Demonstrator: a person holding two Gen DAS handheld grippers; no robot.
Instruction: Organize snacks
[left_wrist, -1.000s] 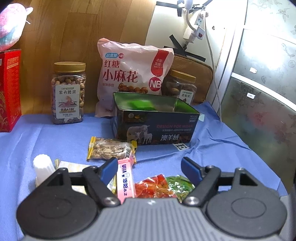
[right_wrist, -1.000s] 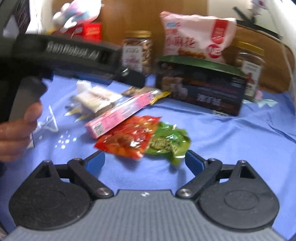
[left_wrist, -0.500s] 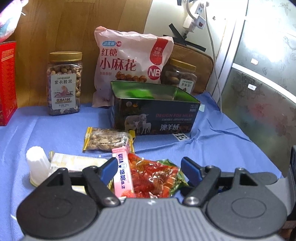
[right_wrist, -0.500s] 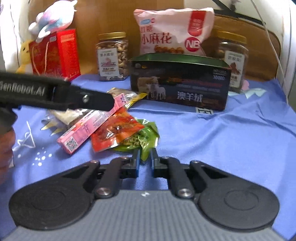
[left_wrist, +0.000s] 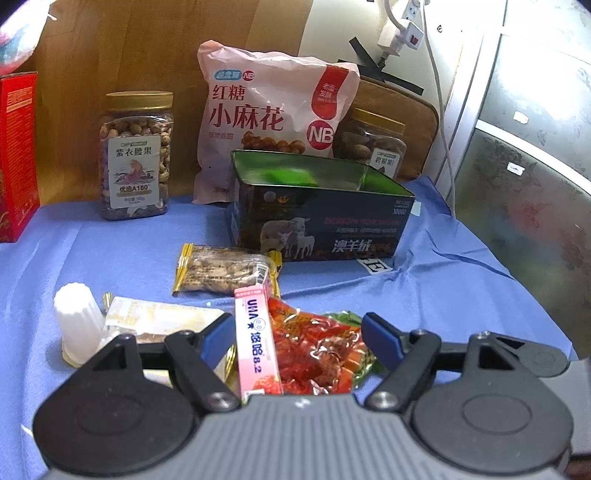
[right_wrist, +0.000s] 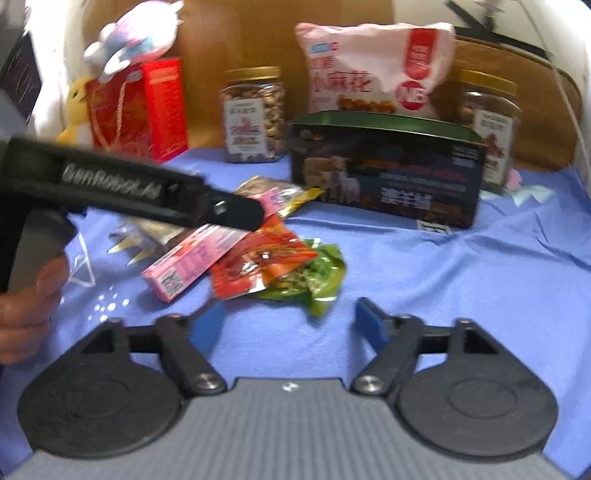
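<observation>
a red snack packet (left_wrist: 314, 347) is seen on the blue cloth (left_wrist: 443, 295), lying over a green packet (right_wrist: 317, 277) beside a pink box (left_wrist: 255, 339), between the spread fingers of the left gripper (left_wrist: 299, 336). behind, an open tin (left_wrist: 321, 210) is shown with something green inside. only the right view shows the plush toy (right_wrist: 136, 33). the right gripper (right_wrist: 290, 325) is held open, short of the packets.
</observation>
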